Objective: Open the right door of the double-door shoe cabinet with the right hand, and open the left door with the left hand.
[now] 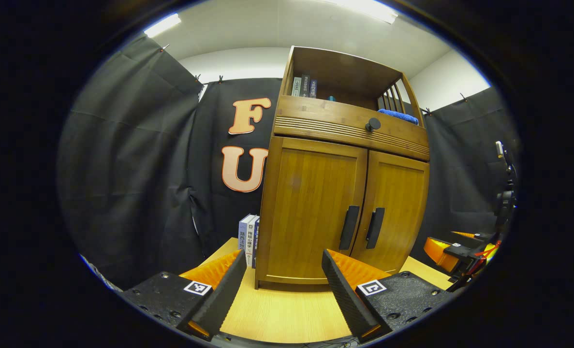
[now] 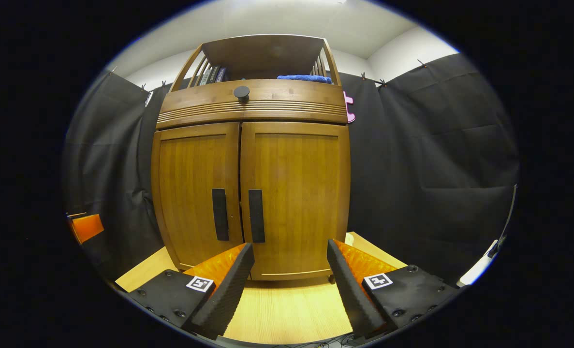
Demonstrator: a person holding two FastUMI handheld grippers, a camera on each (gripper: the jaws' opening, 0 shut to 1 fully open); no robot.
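Observation:
A brown wooden shoe cabinet (image 1: 316, 203) (image 2: 248, 145) stands on a light wooden table (image 1: 287, 314), both doors closed. Its left door (image 1: 311, 208) (image 2: 195, 188) and right door (image 1: 395, 208) (image 2: 296, 193) each carry a dark vertical handle (image 1: 349, 227) (image 1: 375, 227) (image 2: 220, 214) (image 2: 256, 215) by the centre seam. My left gripper (image 1: 283, 280) is open, low in front of the left door, a short way off. My right gripper (image 2: 290, 275) is open too, in front of the right door and touching nothing. The right gripper (image 1: 453, 253) also appears at the far right of the left gripper view.
Above the doors a drawer front has a round dark knob (image 1: 372, 124) (image 2: 241, 93). The open top shelf holds books (image 1: 303, 87) and a blue cloth (image 1: 398, 115) (image 2: 303, 78). More books (image 1: 248, 239) stand left of the cabinet. Black cloth walls surround the table.

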